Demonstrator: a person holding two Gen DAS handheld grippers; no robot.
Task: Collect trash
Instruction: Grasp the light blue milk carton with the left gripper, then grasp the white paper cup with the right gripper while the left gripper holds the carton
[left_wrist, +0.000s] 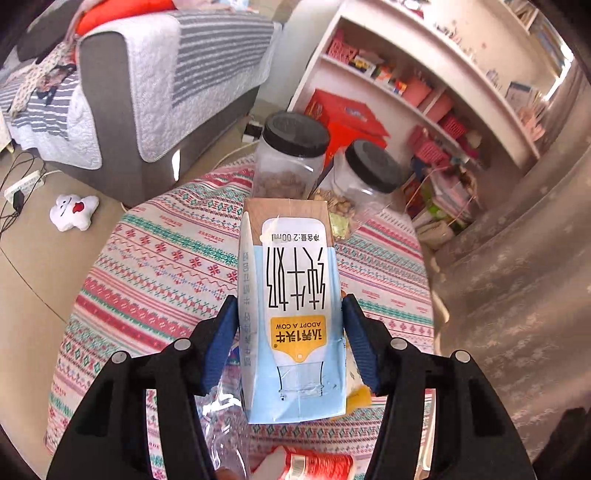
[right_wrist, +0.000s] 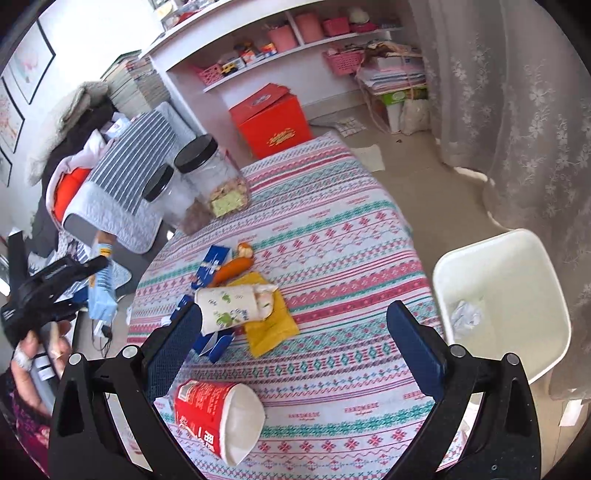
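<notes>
A: Right, left gripper (left_wrist: 290, 328) first. Blue pads pressed on both sides of the milk carton (left_wrist: 291, 295), carton lifted over the patterned tablecloth (left_wrist: 159, 258), top end toward twelve o'clock.

B: And beyond it?

A: Two black-lidded jars (left_wrist: 295, 155) at twelve, close to the far table edge.

B: Right gripper (right_wrist: 295, 347)?

A: Fingers spread wide, nothing between them. Red paper cup (right_wrist: 218, 417) on its side at seven o'clock, near the front edge. Floral cup (right_wrist: 229, 306) and yellow wrapper (right_wrist: 269, 328) at eleven. Bare cloth runs toward one o'clock.

B: Bin?

A: White bin (right_wrist: 517, 280) at three, just off the table edge, crumpled paper (right_wrist: 465, 317) inside.
</notes>
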